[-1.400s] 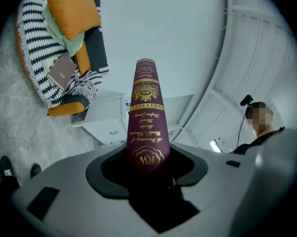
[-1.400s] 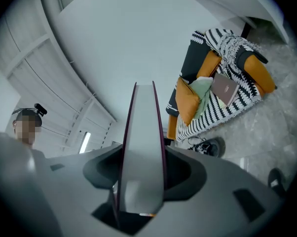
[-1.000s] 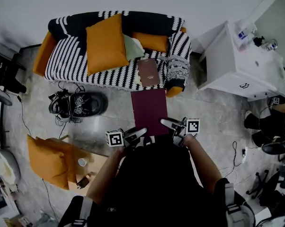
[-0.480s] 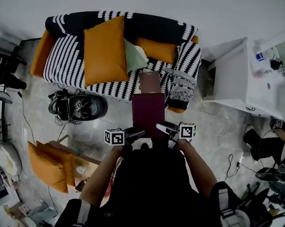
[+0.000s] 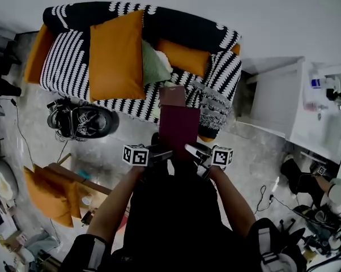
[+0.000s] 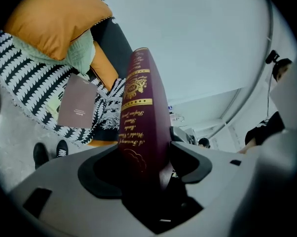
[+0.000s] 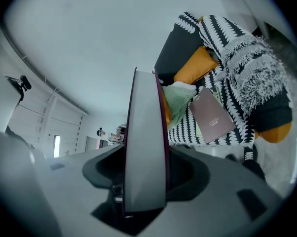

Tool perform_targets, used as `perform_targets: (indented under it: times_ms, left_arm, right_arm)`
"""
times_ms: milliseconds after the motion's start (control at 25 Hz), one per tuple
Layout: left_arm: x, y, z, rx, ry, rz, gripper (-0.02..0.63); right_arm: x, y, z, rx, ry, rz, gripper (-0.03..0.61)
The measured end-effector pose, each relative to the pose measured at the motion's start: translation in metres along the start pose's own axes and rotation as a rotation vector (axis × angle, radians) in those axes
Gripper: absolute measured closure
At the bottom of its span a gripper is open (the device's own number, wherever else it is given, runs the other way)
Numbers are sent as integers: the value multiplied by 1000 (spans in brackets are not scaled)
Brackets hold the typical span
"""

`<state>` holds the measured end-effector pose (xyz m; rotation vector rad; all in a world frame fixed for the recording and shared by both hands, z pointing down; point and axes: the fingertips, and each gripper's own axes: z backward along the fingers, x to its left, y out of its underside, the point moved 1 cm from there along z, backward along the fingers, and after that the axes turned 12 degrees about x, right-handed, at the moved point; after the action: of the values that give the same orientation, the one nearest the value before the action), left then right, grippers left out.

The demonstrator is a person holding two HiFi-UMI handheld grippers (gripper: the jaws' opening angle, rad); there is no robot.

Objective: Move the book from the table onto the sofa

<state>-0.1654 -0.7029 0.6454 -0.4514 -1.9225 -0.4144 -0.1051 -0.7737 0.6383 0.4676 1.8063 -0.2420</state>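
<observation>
A maroon hardback book [image 5: 179, 130] is held flat in front of me, one gripper on each side of its near end. My left gripper [image 5: 165, 154] has the book's gilt-lettered spine [image 6: 141, 112] between its jaws, which are opening while the pads still touch it. My right gripper [image 5: 193, 151] is shut on the page edge [image 7: 146, 132]. The book's far end reaches the front edge of the black-and-white striped sofa [image 5: 68, 67]. A thin brown book [image 5: 173, 96] lies on the sofa seat just beyond it, also visible in the left gripper view [image 6: 77, 102] and the right gripper view [image 7: 212, 115].
Orange cushions [image 5: 115, 52] and a pale green one [image 5: 153, 67] lie on the sofa, with a fringed throw [image 5: 216, 103] over its right arm. Black gear [image 5: 82, 120] sits on the floor left of my path. A white cabinet [image 5: 289, 103] stands to the right, a wooden table [image 5: 74, 191] behind left.
I have stepped closer to the sofa with the book carried forward. Its far end now overlaps the sofa's front edge and part of the brown book.
</observation>
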Motion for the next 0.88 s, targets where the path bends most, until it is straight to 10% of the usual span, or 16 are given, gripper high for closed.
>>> perform_targets:
  times_ms: [880]
  left_arm:
    - [132, -32, -16, 48, -51, 63, 291]
  right_arm:
    - [-103, -44, -83, 142, 83, 40, 326]
